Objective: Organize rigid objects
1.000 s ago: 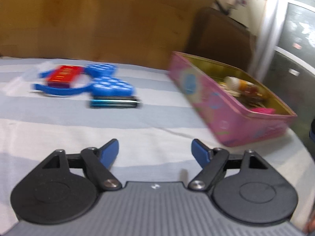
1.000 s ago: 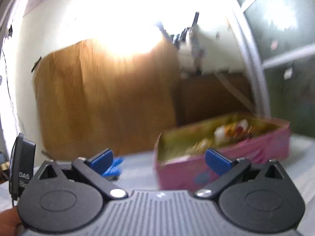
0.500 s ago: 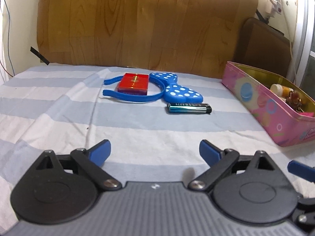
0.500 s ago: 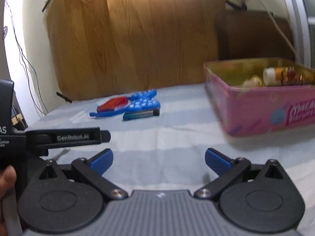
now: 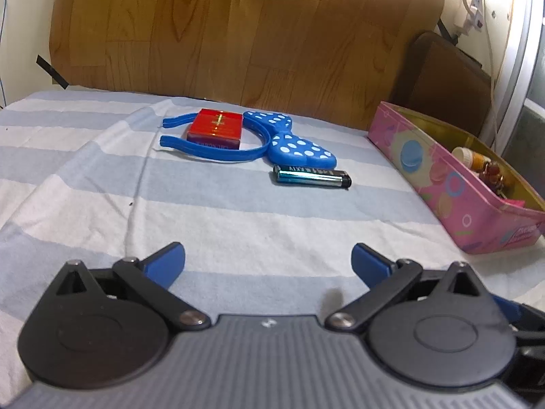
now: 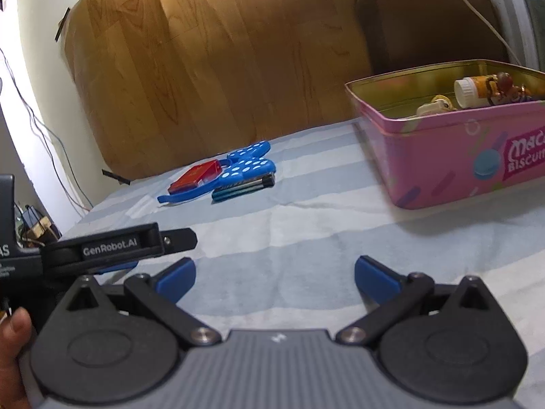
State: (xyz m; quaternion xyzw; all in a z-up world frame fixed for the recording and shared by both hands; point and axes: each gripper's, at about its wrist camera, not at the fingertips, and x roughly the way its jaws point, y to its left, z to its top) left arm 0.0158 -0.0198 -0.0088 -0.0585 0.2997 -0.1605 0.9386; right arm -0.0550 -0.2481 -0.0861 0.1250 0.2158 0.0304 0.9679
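The pink tin (image 5: 453, 187) at right is already holding a bottle and trinkets, while the red box (image 5: 215, 128), blue headband (image 5: 293, 143) and lighter (image 5: 311, 176) are lying mid-frame — left gripper (image 5: 268, 259), its jaws just having been opening, and right gripper (image 6: 274, 277) are both gaping empty.

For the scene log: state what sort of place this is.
Probably a bedroom at home: a striped bedsheet serves as the work surface, a wooden board like a headboard stands behind it, and a pink biscuit tin holds small household items.

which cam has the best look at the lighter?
Left wrist. The lighter lies side-on and unobstructed on the striped cloth, just in front of the blue bow headband, with its print visible. In the right wrist view it is smaller, oblique and tucked against the bow.
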